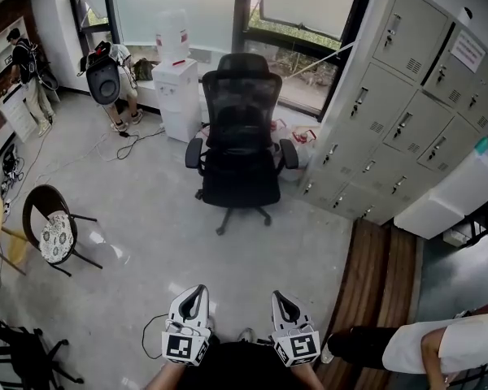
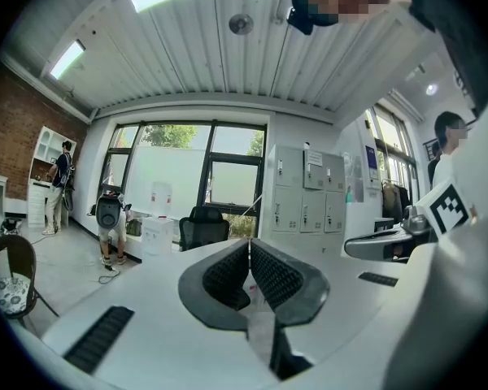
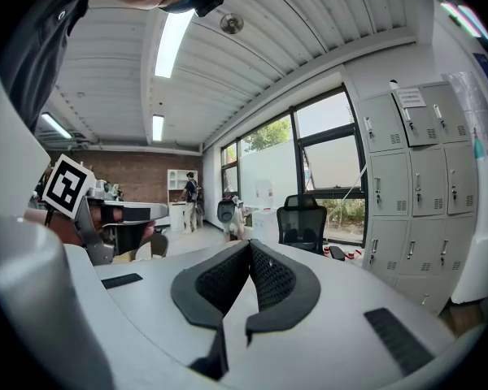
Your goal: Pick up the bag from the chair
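Left gripper (image 1: 198,289), right gripper (image 1: 276,295): jaws together, empty. Black mesh office chair (image 1: 241,136) well ahead; arriving shut would likely shove the bag.

Both grippers (image 1: 239,299) closed, level, empty.

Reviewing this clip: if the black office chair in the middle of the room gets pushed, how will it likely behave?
The office chair would probably roll rather than tip, since it stands on a splayed star base on smooth floor. Such a base suggests the seat would swivel if pushed off-centre. The mesh backrest looks light and may flex a little.
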`<state>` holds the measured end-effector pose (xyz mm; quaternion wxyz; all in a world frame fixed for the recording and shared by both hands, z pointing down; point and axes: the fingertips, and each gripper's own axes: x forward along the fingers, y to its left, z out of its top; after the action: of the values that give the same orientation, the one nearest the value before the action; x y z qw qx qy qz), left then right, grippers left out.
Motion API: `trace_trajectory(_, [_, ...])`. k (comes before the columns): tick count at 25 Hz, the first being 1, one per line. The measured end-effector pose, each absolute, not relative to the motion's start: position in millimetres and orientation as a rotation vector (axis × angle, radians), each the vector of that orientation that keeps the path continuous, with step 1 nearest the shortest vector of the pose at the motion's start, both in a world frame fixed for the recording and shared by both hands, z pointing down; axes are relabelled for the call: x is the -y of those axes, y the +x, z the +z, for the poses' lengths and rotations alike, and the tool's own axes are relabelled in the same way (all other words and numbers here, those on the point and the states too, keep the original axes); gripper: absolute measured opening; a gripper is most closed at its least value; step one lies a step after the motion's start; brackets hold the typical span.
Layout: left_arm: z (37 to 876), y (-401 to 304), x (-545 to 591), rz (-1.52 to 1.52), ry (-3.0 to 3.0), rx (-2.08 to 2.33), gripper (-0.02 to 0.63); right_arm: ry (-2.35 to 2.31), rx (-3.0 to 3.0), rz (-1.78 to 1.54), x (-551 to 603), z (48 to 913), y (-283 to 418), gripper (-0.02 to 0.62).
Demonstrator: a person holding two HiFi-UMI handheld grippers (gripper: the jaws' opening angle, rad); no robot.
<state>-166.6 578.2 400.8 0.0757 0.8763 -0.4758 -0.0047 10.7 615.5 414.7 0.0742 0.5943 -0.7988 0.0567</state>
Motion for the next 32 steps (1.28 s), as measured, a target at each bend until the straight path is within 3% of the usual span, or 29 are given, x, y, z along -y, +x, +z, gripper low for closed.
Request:
trace_trajectory(16, [423.1, -134.2, -543.8, 0.06, 2.511, 1.548, 0.008, 1.65, 2.457, 0.228, -564.5, 442.7, 56.1, 0.0])
trace_trajectory(32, [422.2, -120.9, -280.1, -0.004, 2.617, 1.399, 0.008, 1.698, 2.342, 0.205, -330.7, 437.8, 63.9, 0.0])
